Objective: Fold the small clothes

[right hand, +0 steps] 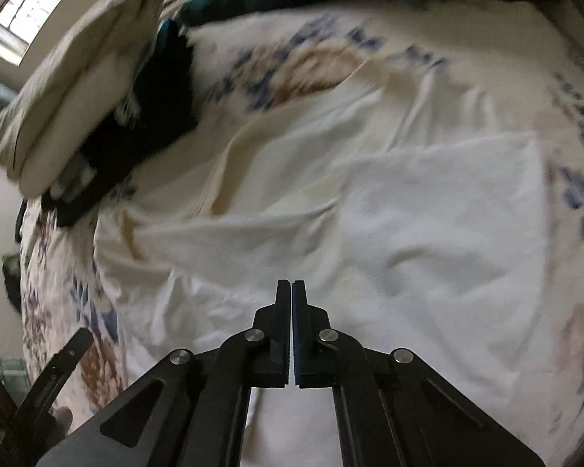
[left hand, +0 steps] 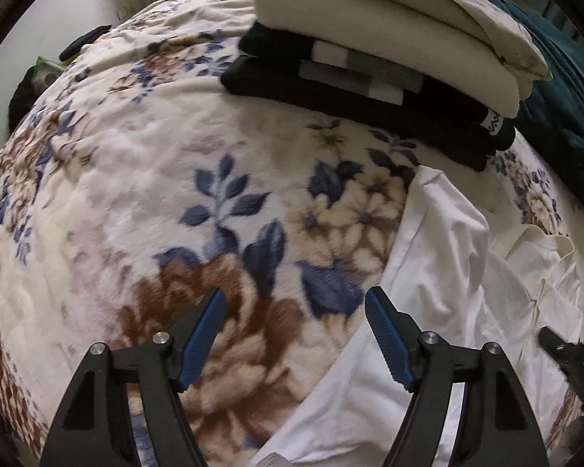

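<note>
White shirt (right hand: 370,214) lay crumpled on the floral blanket (left hand: 136,194), at four o'clock from the left hand-held gripper (left hand: 295,303), whose jaws gaped empty. Right hand-held gripper (right hand: 291,284) hovered over the shirt, jaws pressed together, empty. Folded clothes (left hand: 370,58) were stacked at twelve o'clock.

A floral blanket (left hand: 128,194) carries a crumpled white garment (left hand: 440,241), a folded-clothes stack (left hand: 370,66), and teal fabric (left hand: 560,89).
</note>
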The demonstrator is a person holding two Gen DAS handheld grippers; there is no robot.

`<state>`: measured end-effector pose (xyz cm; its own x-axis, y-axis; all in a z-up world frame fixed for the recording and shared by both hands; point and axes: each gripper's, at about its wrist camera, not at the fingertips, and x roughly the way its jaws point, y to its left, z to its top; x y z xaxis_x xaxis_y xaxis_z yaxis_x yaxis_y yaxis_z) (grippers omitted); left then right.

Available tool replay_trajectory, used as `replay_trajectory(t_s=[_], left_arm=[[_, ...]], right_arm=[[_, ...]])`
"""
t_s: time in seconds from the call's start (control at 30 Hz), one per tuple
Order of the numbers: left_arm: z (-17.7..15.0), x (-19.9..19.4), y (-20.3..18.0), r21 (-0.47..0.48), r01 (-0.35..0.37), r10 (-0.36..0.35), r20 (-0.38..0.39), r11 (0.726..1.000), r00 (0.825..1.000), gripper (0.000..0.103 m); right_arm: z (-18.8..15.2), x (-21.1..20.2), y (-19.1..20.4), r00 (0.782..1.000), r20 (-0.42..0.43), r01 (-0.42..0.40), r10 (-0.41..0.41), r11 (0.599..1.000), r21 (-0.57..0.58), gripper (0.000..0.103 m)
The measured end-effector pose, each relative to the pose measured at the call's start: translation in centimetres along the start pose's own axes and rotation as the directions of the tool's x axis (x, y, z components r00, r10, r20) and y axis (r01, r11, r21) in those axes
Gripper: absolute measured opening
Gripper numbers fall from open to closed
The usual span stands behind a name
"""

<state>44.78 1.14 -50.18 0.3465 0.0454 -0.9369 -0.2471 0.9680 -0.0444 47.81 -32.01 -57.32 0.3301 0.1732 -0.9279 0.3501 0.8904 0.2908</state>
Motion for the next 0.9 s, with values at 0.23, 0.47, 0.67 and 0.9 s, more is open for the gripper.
replay_trajectory(t_s=[0.23, 0.47, 0.67, 0.9], left_arm=[[0.5, 0.5, -0.2, -0.002, 0.005, -0.005, -0.008, 1.0, 1.0, 0.072], [-0.1, 0.9, 0.9, -0.001, -0.022, 0.022, -0.036, 1.0, 0.999, 0.072], [-0.3, 1.1, 0.8, 0.016, -0.023, 0.023, -0.038, 1.0, 0.999, 0.072], [-0.3, 1.9, -0.6, 0.004, 0.01, -0.01, -0.06, 1.0, 0.998, 0.072]], right_arm=[[1.2, 2.9, -1.7, 0.941, -0.23, -0.206, 0.248, 0.96, 0.192, 0.046], [-1.4, 4.8, 0.8, 0.971, -0.195, -0.109, 0.138, 0.982, 0.153, 0.005], [-0.6, 0.6, 0.3, 1.0, -0.021, -0.012, 0.015, 0.992, 0.125, 0.003], [1.5, 1.5, -0.2, 0.989, -0.134, 0.076, -0.068, 0.995, 0.057, 0.009]])
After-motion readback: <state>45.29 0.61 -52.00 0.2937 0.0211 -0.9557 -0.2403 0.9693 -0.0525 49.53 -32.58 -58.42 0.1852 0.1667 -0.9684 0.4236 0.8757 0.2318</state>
